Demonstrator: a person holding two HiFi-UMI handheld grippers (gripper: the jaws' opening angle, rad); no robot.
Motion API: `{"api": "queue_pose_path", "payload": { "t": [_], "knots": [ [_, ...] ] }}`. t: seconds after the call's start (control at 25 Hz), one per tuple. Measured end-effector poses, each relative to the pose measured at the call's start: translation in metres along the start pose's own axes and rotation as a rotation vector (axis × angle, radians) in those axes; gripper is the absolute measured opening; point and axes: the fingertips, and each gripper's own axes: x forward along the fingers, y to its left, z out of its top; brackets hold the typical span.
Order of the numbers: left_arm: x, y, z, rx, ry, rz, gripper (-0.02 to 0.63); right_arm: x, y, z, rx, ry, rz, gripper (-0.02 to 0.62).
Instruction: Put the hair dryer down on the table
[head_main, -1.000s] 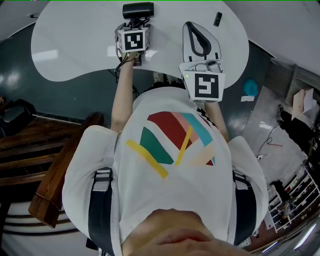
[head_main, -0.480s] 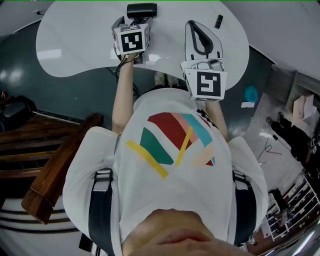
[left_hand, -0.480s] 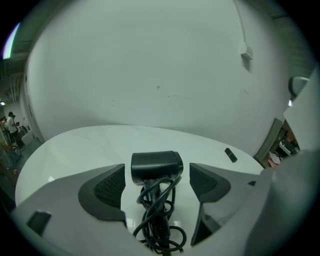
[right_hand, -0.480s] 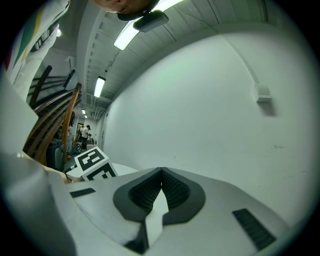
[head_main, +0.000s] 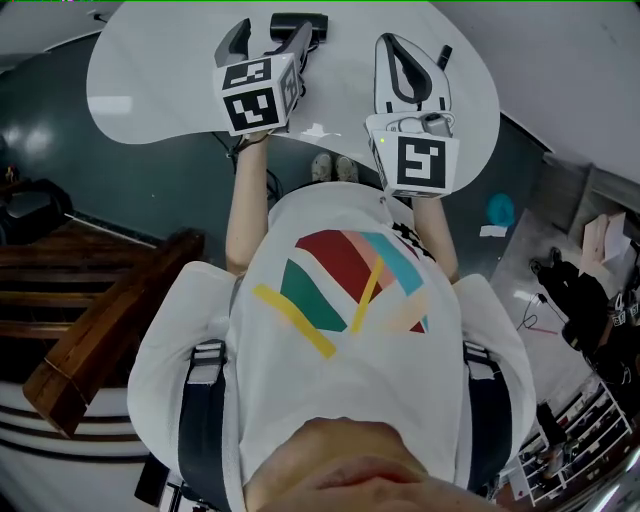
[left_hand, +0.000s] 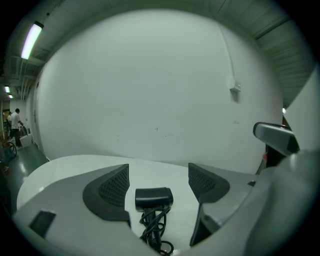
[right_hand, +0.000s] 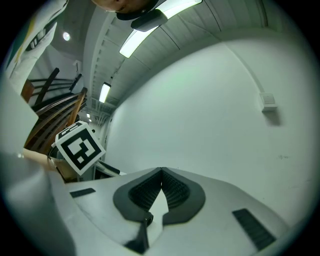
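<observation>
The black hair dryer (head_main: 298, 22) lies on the white table (head_main: 150, 80) near its far edge, its coiled cord (left_hand: 155, 232) trailing toward me. My left gripper (head_main: 268, 42) is open just short of it, with the dryer (left_hand: 154, 197) seen low between the spread pads and touching neither. To the right, my right gripper (head_main: 398, 42) hangs over the table with its tips pressed together (right_hand: 161, 172) and nothing between them.
A small black object (head_main: 441, 57) lies on the table right of the right gripper. Below the table's near edge are dark floor, a wooden bench (head_main: 100, 340) at the left and a teal object (head_main: 500, 210) at the right. A white wall stands behind the table.
The left gripper's jaws have spread apart and let go of the hair dryer, which now rests on the table. That gripper has drawn back slightly; the right one has barely moved.
</observation>
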Motion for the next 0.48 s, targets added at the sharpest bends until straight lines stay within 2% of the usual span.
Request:
{"api": "queue_pose_path", "payload": {
  "t": [0.16, 0.28, 0.36, 0.48],
  "knots": [
    [-0.026, -0.011, 0.029, 0.027, -0.110, -0.018, 0.380, -0.001, 0.001, 0.015, -0.019, -0.060, 0.021, 0.009],
    [-0.050, -0.017, 0.049, 0.040, -0.219, -0.011, 0.362, -0.004, 0.001, 0.021, -0.024, -0.060, 0.031, 0.009],
    [-0.067, -0.020, 0.061, 0.032, -0.298, 0.003, 0.303, -0.007, 0.000, 0.024, -0.022, -0.069, 0.035, 0.009],
    [-0.085, -0.025, 0.070, 0.054, -0.359, 0.040, 0.235, -0.010, -0.002, 0.029, -0.016, -0.086, 0.038, 0.009]
  ]
}}
